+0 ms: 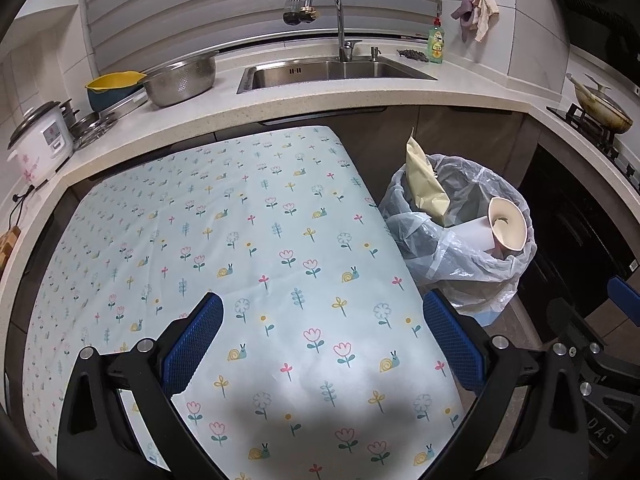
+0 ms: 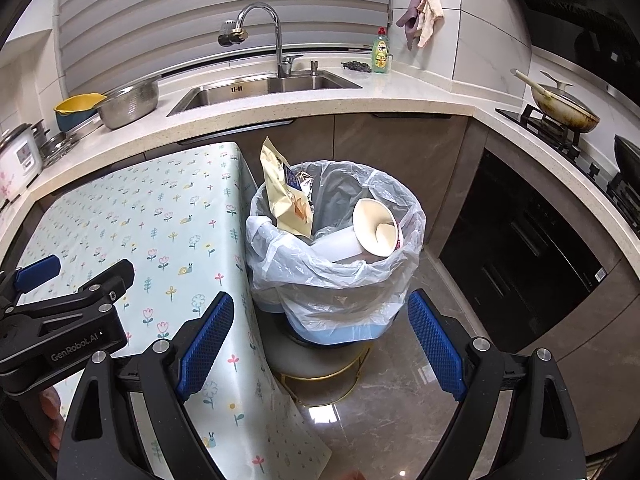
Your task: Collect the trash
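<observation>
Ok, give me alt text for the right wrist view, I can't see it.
The open right claw faces a lined trash bin holding a yellow snack bag and a paper cup. A floral-clothed table and the left claw are to its left.

The left black two-finger gripper with blue textured pads (image 1: 322, 340) has its jaws spread wide, gripping nothing (fingers level). The right black, blue-padded gripper (image 2: 320, 336) likewise gapes empty.
</observation>
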`<state>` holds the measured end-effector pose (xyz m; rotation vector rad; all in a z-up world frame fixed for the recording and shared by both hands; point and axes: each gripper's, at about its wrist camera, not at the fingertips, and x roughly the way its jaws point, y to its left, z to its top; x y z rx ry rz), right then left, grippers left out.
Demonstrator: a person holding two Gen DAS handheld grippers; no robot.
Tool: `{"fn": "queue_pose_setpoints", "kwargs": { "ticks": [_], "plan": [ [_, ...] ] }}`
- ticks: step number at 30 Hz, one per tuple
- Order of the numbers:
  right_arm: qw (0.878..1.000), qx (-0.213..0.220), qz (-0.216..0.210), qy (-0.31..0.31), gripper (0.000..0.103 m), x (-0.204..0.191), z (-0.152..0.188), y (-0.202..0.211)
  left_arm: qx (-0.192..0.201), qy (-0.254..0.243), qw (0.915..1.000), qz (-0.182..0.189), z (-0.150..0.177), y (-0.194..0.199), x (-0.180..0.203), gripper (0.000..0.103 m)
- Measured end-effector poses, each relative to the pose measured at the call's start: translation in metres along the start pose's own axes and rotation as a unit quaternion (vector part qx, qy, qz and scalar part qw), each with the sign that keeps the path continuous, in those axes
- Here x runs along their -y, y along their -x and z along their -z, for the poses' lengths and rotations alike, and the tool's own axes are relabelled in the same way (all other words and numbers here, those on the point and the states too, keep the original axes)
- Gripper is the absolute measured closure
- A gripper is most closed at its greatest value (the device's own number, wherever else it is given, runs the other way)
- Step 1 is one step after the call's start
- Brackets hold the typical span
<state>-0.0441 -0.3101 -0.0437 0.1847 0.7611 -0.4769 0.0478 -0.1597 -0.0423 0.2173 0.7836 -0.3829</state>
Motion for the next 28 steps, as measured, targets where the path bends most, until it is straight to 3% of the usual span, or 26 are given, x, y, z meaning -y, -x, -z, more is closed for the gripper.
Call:
{"fn": "queue_pose_setpoints", "kwargs": {
  "ticks": [28],
  "plan": [
    [1.0,-0.011,-0.004,0.0,0.018,0.001,0.004,-0.014,-0.009,-0.012,0.9998,0.009,0.005,-0.009,0.005,0.007]
  ]
}}
